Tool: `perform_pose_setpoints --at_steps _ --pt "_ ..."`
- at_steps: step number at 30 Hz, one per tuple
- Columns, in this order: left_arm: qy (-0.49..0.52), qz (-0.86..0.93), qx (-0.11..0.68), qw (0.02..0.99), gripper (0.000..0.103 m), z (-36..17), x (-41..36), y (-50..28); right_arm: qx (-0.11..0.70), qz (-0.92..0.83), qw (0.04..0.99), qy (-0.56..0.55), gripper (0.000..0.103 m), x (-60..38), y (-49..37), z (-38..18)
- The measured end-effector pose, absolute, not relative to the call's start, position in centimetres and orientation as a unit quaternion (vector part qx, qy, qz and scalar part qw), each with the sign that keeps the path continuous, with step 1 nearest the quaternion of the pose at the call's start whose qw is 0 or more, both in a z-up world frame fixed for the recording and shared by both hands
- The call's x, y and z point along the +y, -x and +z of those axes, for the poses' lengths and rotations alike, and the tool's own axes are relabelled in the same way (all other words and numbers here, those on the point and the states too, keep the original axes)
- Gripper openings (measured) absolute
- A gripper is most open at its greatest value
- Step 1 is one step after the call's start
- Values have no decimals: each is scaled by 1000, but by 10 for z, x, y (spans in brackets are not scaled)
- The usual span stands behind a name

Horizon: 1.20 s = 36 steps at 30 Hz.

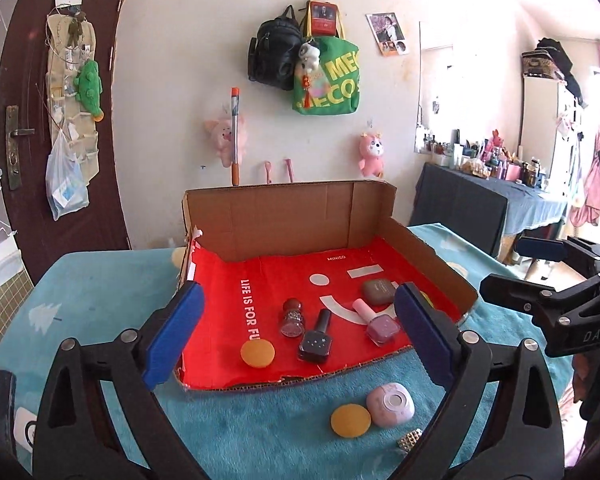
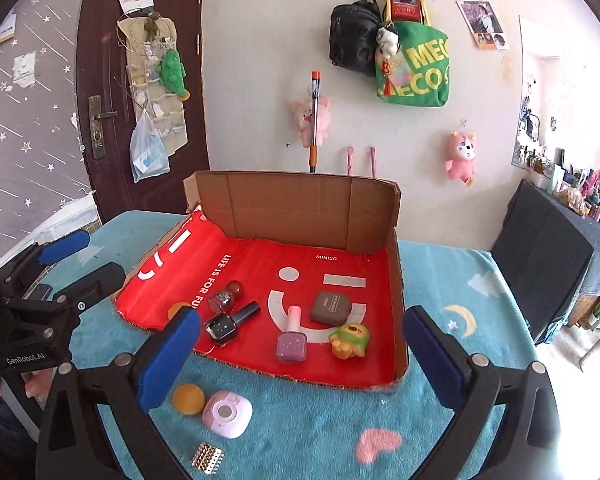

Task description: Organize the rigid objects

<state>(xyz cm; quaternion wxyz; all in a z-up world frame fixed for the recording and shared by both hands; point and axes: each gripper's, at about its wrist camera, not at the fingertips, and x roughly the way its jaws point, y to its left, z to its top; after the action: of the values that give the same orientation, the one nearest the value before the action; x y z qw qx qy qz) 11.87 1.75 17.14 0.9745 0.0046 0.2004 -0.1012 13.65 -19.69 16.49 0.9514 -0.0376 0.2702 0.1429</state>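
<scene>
I hold both claws above the near edge of the table [image 2: 440, 420], each spread wide and gripping nothing: the left claw [image 1: 296, 336] faces the open front of the box [image 1: 292, 208], the right claw [image 2: 300, 356] sits just to its right. The box has its near wall cut away, I judge so that a claw can slide things in low. Its red liner [image 2: 260, 264] already carries a glitter bottle [image 2: 225, 295], a black polish bottle [image 2: 230, 322], a purple polish bottle [image 2: 292, 340], a brown case [image 2: 332, 306], a green toy [image 2: 350, 340] and an orange ball [image 1: 257, 353] at the front left corner. Not yet in, on the teal cloth just before the box: a second ball [image 2: 188, 399] touching a pink compact [image 2: 227, 414], and a studded piece [image 2: 208, 458] nearest me. Those three seem to be what remains, and the compact looks smooth and likely to slip
</scene>
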Motion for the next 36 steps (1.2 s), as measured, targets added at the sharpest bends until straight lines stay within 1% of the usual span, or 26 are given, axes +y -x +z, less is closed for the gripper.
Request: perform_pose_setpoints --at_steps 6,13,20,25,29,36 --pt "7 -95 201 975 97 147 17 -86 262 129 956 25 103 -203 -102 139" --pt "12 -84 219 972 97 108 15 -73 264 117 957 11 103 -209 -75 98" --pt "16 -74 227 971 97 80 12 -60 256 101 961 -13 103 -221 -55 64" --pt "12 -68 230 971 97 67 8 -53 251 84 964 -16 103 -224 -49 43" --pt "12 -60 232 971 97 58 6 -50 241 74 968 -18 103 -226 -46 34" --pt "13 -52 234 971 97 47 7 -50 246 71 966 -25 103 -228 -49 21"
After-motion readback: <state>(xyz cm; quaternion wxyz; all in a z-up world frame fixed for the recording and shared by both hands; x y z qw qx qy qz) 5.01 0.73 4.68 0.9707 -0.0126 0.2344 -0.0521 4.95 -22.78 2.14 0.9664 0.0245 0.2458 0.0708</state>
